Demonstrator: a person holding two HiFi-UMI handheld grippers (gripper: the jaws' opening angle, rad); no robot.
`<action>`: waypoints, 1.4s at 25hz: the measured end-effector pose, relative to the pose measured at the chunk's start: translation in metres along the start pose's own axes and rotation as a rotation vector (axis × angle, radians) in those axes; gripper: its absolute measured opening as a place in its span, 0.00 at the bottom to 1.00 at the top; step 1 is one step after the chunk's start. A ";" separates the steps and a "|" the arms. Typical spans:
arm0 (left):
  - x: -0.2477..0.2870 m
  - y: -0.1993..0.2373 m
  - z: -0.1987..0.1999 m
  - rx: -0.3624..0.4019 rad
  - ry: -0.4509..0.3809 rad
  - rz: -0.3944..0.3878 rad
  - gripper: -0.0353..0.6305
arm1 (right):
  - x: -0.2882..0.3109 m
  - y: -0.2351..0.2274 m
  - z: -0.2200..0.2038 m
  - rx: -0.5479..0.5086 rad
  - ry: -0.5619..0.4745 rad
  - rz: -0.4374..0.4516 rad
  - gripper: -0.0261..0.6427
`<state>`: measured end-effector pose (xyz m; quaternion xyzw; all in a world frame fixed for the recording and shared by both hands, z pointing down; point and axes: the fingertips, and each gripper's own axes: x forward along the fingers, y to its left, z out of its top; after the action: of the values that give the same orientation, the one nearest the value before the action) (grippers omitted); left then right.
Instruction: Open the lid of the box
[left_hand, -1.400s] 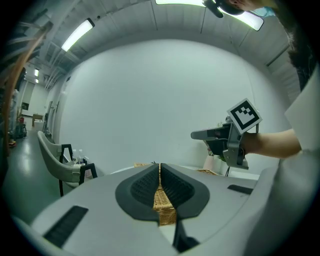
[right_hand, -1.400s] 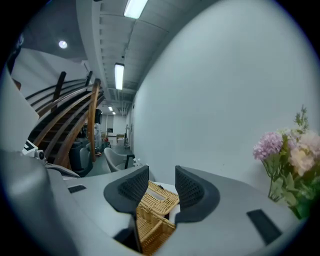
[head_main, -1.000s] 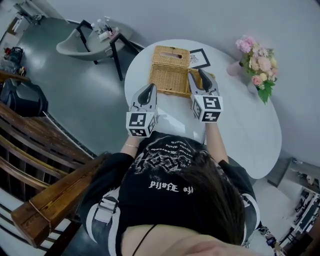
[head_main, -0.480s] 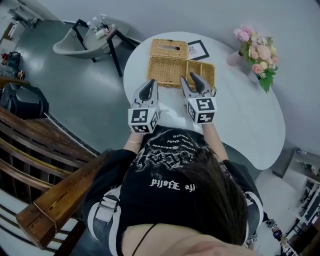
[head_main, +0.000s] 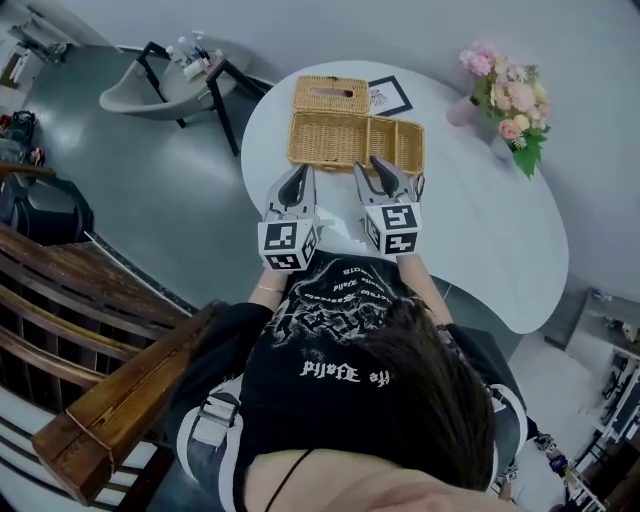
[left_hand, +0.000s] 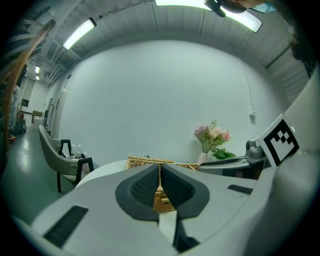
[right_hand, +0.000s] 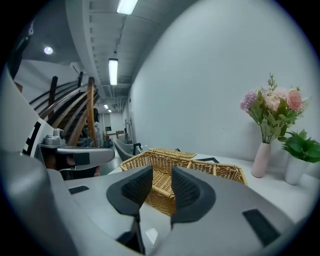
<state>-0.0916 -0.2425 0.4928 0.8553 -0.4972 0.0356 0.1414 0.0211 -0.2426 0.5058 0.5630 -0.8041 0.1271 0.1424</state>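
The wicker box (head_main: 355, 143) sits on the white round table (head_main: 480, 230) with its lid (head_main: 331, 95) thrown back flat behind it, so the inside compartments show. My left gripper (head_main: 298, 175) hovers short of the box's near wall, jaws shut and empty (left_hand: 160, 167). My right gripper (head_main: 376, 167) is just in front of the box's near right part. Its jaws (right_hand: 161, 172) are closing, a gap still between the pads and nothing in it. The box (right_hand: 220, 171) shows just past them.
A vase of pink flowers (head_main: 510, 100) stands at the table's far right, with a dark framed card (head_main: 385, 97) behind the box. A grey chair (head_main: 160, 85) stands on the floor at far left. A wooden bench (head_main: 80, 330) runs along the near left.
My right gripper has drawn back from over the box toward the person, and its jaws have narrowed. The left gripper has barely moved.
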 end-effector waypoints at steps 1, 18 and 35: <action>-0.001 -0.001 -0.002 -0.001 0.001 -0.001 0.09 | -0.001 0.000 -0.001 0.002 0.001 0.001 0.24; -0.003 -0.007 -0.001 0.006 -0.003 -0.020 0.09 | -0.004 -0.003 0.004 0.021 -0.042 -0.030 0.08; 0.000 -0.008 -0.003 -0.002 0.000 -0.018 0.09 | -0.004 -0.007 0.008 0.007 -0.052 -0.031 0.08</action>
<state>-0.0845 -0.2379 0.4941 0.8595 -0.4897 0.0342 0.1425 0.0285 -0.2440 0.4976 0.5791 -0.7981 0.1131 0.1216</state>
